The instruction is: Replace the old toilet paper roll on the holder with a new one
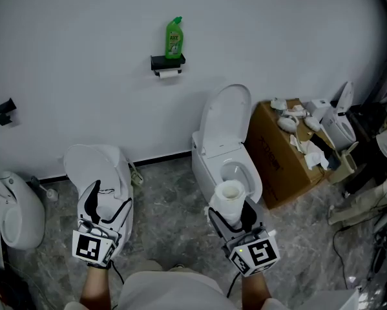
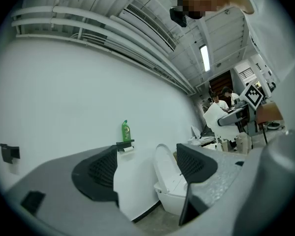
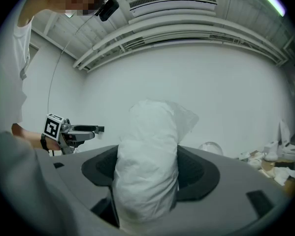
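Closest to the camera in the head view, the right gripper (image 1: pixel 230 216) has its two black padded jaws closed on the new white toilet paper roll wrapped in thin plastic film (image 1: pixel 229 199). The roll stands upright between the pads, its long axis vertical. Its flat end with the core hole faces up and the loose film bunches above it. The right gripper view shows both pads pressing the roll's sides. The left gripper (image 1: pixel 109 199) is level with it to the left. Its jaws stand wide apart with nothing between them.

Below both grippers lies the grey marbled floor (image 1: pixel 170 202). A white toilet with its lid raised (image 1: pixel 227 124) sits just beyond the held roll, and another white toilet with its lid closed (image 1: pixel 96 163) sits under the left gripper. A white ceramic fixture (image 1: pixel 15 215) is at the far left. A brown cardboard box piled with white scraps (image 1: pixel 280 157) stands just right of the open toilet.

Farthest off, on the pale wall, is the black wall-mounted holder (image 1: pixel 167 62). The old, thin white paper roll (image 1: pixel 169 73) hangs under it, its long axis horizontal along the wall. A green plastic cleaner bottle (image 1: pixel 174 39) stands upright on the holder's top. A small black bracket (image 1: pixel 4 110) is fixed to the wall well to the left.
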Available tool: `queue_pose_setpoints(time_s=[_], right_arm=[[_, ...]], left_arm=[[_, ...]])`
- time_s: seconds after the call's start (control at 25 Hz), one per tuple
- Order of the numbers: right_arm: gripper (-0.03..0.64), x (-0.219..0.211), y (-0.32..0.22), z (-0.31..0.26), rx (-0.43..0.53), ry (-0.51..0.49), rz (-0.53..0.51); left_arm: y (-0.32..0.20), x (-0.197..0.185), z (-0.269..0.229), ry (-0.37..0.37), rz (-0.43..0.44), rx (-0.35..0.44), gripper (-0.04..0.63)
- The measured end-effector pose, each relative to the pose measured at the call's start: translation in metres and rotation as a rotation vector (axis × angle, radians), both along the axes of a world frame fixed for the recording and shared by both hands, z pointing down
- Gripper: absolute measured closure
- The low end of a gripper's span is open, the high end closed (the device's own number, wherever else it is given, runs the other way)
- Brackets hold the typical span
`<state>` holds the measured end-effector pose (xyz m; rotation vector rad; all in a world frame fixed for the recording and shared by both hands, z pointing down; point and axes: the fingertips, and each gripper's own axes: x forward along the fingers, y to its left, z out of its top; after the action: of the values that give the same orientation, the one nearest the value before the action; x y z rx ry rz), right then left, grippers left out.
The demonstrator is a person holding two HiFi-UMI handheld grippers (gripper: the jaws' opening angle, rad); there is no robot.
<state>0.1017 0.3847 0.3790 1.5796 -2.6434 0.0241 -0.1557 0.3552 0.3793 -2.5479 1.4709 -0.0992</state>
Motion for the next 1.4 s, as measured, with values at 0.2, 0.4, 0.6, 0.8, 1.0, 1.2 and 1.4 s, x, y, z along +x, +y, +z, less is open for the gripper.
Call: queue_pose_setpoints(time_s=[0.2, 0.4, 0.6, 0.8, 1.0, 1.2, 1.4], right_arm=[[0.291, 0.005, -0.013, 0.015, -0.033, -0.013, 0.008], [0.291, 0.004, -0.050, 0.033, -0.071, 0.004, 0.027], [0.290, -0.002, -0.129, 0.040, -0.075, 0.049, 0.040], [0.290, -0.035, -0.243, 0.025, -0.066, 0.075, 0.029], [0.290, -0.067, -0.335, 0.009, -0.069, 0.081, 0.037], [0.290, -0.057, -0.377, 0.011, -0.111, 0.084, 0.114], [0.290, -0.033, -0.417, 0.024, -0.157, 0.069, 0.166]], left_arm=[[-0.020, 0.004, 0.011, -0.037, 0.005, -0.038, 0.222], [-0.067, 0.003, 0.034, -0.045, 0.013, -0.076, 0.222], [-0.152, 0.014, 0.045, -0.036, 0.052, -0.042, 0.222], [-0.251, -0.005, 0.041, -0.031, 0.062, -0.023, 0.222], [-0.339, -0.031, 0.043, -0.070, 0.074, -0.031, 0.222], [-0.410, -0.015, 0.041, -0.108, 0.142, -0.013, 0.222], [-0.460, 0.014, 0.044, -0.140, 0.181, -0.017, 0.222]])
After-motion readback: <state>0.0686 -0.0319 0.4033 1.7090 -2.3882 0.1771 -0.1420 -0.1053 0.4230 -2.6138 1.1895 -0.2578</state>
